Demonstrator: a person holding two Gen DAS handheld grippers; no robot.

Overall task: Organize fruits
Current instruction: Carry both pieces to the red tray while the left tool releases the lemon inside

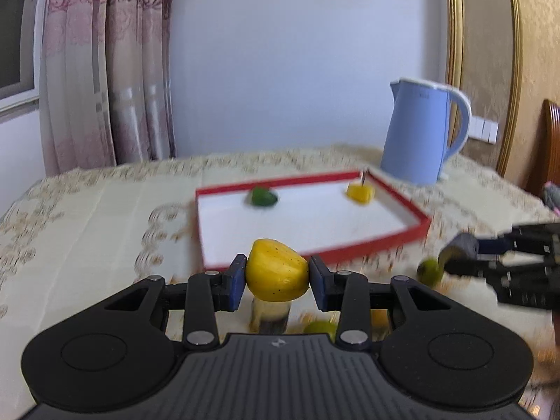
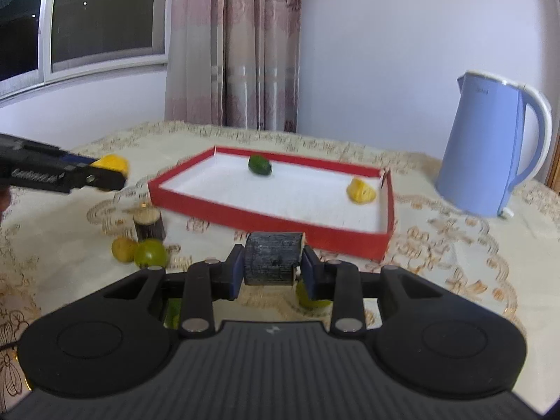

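Observation:
My left gripper (image 1: 276,276) is shut on a yellow fruit (image 1: 276,270), held above the table in front of the red tray (image 1: 364,248); it also shows in the right wrist view (image 2: 105,175) at the left. My right gripper (image 2: 269,266) is shut on a dark wooden stump (image 2: 271,258); it also shows in the left wrist view (image 1: 455,252). The tray (image 2: 266,218) holds a dark green fruit (image 2: 260,165) and a yellow fruit (image 2: 361,191). A second stump (image 2: 149,224), a yellow-brown fruit (image 2: 122,249) and a green fruit (image 2: 151,252) lie on the table.
A blue kettle (image 2: 490,147) stands at the right behind the tray. Another green fruit (image 2: 308,297) lies under my right gripper. The table has a patterned cloth (image 2: 455,245). Curtains (image 2: 241,45) and a window (image 2: 87,17) are behind.

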